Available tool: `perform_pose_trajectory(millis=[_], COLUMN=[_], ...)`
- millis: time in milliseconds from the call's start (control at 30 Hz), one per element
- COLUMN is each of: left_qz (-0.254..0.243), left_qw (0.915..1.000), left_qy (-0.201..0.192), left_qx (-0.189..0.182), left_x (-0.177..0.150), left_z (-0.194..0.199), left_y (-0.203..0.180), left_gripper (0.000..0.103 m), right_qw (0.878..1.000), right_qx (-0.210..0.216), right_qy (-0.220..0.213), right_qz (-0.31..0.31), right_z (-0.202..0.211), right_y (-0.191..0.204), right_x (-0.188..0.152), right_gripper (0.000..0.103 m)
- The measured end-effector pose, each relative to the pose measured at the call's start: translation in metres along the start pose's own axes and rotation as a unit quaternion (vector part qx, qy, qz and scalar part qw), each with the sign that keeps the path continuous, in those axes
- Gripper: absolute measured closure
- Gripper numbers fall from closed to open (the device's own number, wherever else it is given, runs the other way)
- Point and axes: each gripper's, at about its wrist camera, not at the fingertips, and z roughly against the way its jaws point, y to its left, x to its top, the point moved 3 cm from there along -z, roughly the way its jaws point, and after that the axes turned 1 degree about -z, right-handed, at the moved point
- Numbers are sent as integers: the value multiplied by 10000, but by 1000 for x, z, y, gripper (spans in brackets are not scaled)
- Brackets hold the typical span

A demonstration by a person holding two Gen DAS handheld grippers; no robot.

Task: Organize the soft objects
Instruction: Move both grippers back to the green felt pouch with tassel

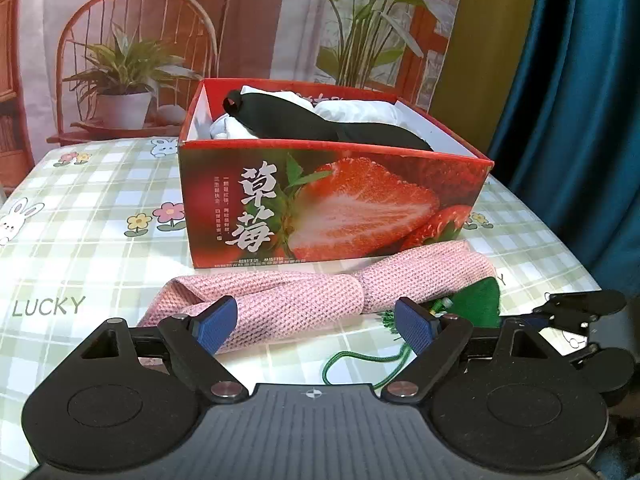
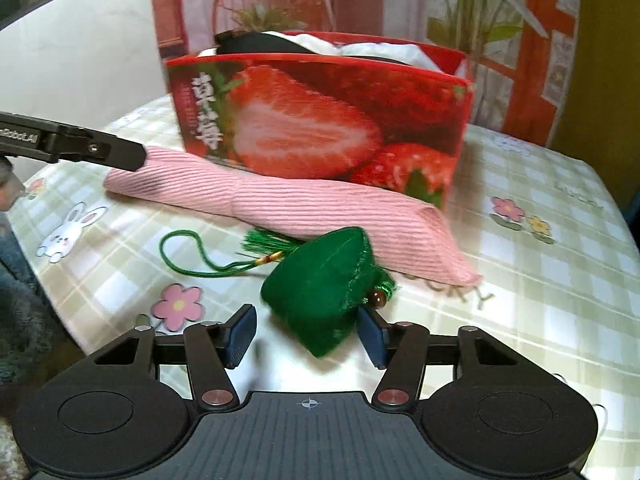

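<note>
A folded pink knitted cloth point(image 1: 304, 300) point(image 2: 320, 208) lies on the table against the front of a red strawberry box point(image 1: 320, 200) point(image 2: 320, 120). Black fabric point(image 1: 288, 116) and white fabric point(image 1: 356, 110) fill the box. My left gripper point(image 1: 316, 322) stands open, its blue pads on either side of the cloth's near edge. A green stuffed pouch point(image 2: 320, 292) point(image 1: 478, 300) with a tassel and a looped cord point(image 2: 180, 256) lies in front of the cloth. My right gripper point(image 2: 306, 334) is open around the pouch: the right pad is at its side and the left pad stands apart.
The checked tablecloth point(image 1: 100, 208) with rabbits and flowers covers a rounded table. A blue curtain point(image 1: 580, 100) hangs at the right. A printed backdrop point(image 1: 132, 40) stands behind the box. The left gripper's finger point(image 2: 100, 148) reaches in over the cloth's left end.
</note>
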Motion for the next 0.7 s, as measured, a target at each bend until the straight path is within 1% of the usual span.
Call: perform_pose_trajectory(millis=[233, 300, 433, 567, 700], left_qz=[149, 172, 229, 191, 95], left_qw=[9999, 9998, 9997, 9998, 9998], left_qy=[-28, -36, -45, -62, -167], left_qx=[-57, -56, -53, -75, 64], left_x=[-5, -7, -8, -9, -11], left_z=[2, 2, 0, 0, 1], left_y=[2, 2, 3, 0, -1], left_gripper=[17, 17, 17, 18, 18], right_qw=[9993, 9991, 9992, 9987, 9981], right_qx=[285, 311, 138, -63, -197], right_qy=[70, 67, 41, -127, -246], right_qz=[226, 277, 382, 490, 533], right_z=[-16, -17, -12, -1, 4], right_y=[28, 34, 34, 26, 17], right_x=[7, 9, 8, 10, 12], right_gripper=[52, 51, 51, 50, 41])
